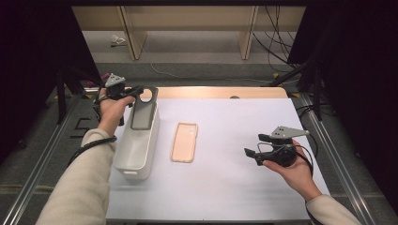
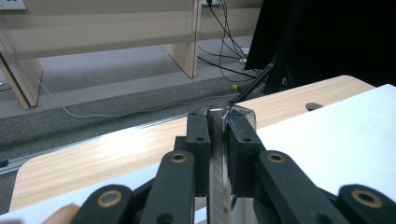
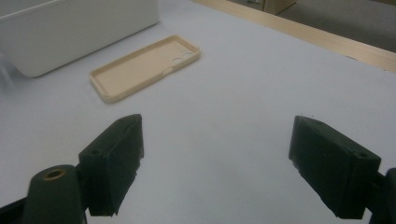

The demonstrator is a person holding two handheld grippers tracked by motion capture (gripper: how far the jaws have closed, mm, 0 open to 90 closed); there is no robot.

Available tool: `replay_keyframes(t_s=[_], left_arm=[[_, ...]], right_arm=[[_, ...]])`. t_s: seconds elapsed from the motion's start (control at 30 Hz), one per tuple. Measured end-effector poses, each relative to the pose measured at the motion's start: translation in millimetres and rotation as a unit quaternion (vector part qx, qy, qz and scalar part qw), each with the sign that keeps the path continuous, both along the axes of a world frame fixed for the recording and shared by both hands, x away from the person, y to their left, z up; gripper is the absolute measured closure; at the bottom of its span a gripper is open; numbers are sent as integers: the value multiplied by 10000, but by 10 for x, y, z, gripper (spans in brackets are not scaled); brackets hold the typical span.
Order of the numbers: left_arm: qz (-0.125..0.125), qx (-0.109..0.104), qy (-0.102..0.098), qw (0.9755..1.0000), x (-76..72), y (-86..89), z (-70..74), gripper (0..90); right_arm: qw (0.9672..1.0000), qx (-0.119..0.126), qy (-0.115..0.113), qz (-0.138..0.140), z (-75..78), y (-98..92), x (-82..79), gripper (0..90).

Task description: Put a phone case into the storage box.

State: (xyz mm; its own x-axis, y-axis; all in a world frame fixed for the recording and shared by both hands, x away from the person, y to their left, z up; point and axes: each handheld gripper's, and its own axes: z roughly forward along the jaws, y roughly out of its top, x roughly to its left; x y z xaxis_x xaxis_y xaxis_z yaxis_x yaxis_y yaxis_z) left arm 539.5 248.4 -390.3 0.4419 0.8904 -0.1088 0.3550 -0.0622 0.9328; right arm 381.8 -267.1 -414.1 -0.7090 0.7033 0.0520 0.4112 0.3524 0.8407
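A clear, grey-tinted phone case (image 1: 143, 111) hangs upright over the far end of a white bin (image 1: 136, 152), its lower end down inside the bin. My left gripper (image 1: 135, 91) is shut on the case's top edge beside the camera hole. In the left gripper view the black jaws of the left gripper (image 2: 218, 117) pinch the thin case edge (image 2: 218, 168). A beige phone case (image 1: 184, 142) lies flat on the white mat, hollow side up, right of the bin. My right gripper (image 1: 253, 144) hovers open at the table's right; the right gripper view has the right gripper (image 3: 217, 140) facing the beige case (image 3: 144, 67).
The white mat (image 1: 234, 187) covers a wooden table whose far edge (image 1: 220, 92) stays bare. The bin's wall (image 3: 70, 28) stands behind the beige case. Metal rails run along both table sides. Cables lie on the floor beyond the table.
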Motion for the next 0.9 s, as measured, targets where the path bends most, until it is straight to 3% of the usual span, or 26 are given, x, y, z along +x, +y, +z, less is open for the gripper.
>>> replay_keyframes(t_s=[0.5,0.9], left_arm=[[24,4,34,10000,13,26,-32,803],[66,370,125,9992,26,52,-43,770]], right_arm=[[10000,-5,9,2,-2,2,1,187],[10000,-15,18,16,-7,8,3,187]])
